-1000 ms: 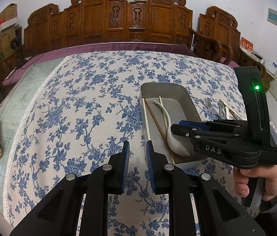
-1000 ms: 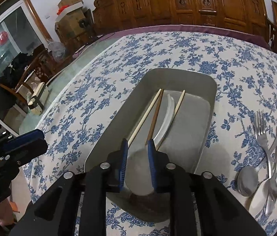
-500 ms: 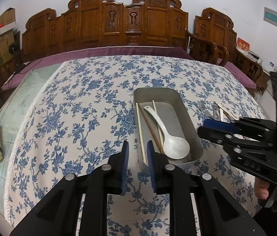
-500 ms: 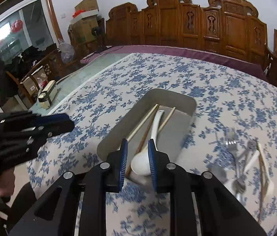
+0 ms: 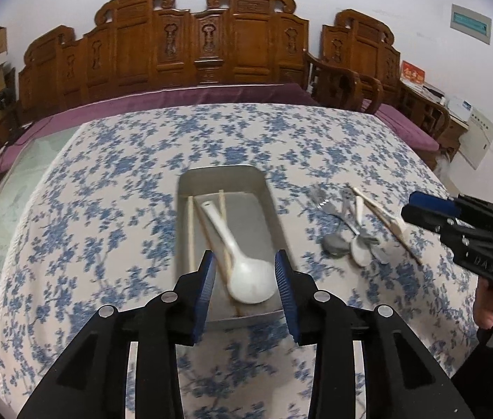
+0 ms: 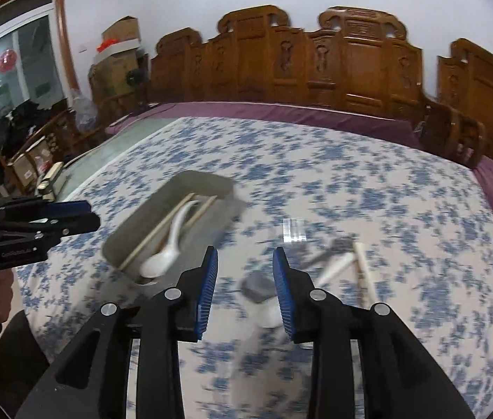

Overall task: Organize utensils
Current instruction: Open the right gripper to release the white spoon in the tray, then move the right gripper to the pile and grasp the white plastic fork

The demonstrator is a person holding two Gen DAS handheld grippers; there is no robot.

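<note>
A grey metal tray (image 5: 263, 188) (image 6: 134, 223) lies on the blue-flowered tablecloth, holding a white ceramic spoon (image 5: 239, 265) (image 6: 166, 255) and several wooden chopsticks (image 5: 190, 230). To its right lies a loose heap of utensils (image 5: 351, 230) (image 6: 333, 262): metal spoons, forks, a white spoon and chopsticks. My left gripper (image 5: 245, 279) hovers above the tray's near end, its jaws opening with nothing gripped. My right gripper (image 6: 244, 279) hangs over the near edge of the loose heap, blurred by motion, its jaws opening and empty.
The flowered cloth (image 5: 124, 181) covers most of a glass-topped table; bare glass shows at the left (image 5: 19, 167). Carved wooden benches with purple cushions (image 5: 211, 94) ring the far side. A person's hand (image 5: 491, 303) holds the right gripper's handle.
Both grippers drew back from the tray and their jaws widened. The right gripper swung right, away from the tray toward the loose heap; the white spoon stays in the tray.
</note>
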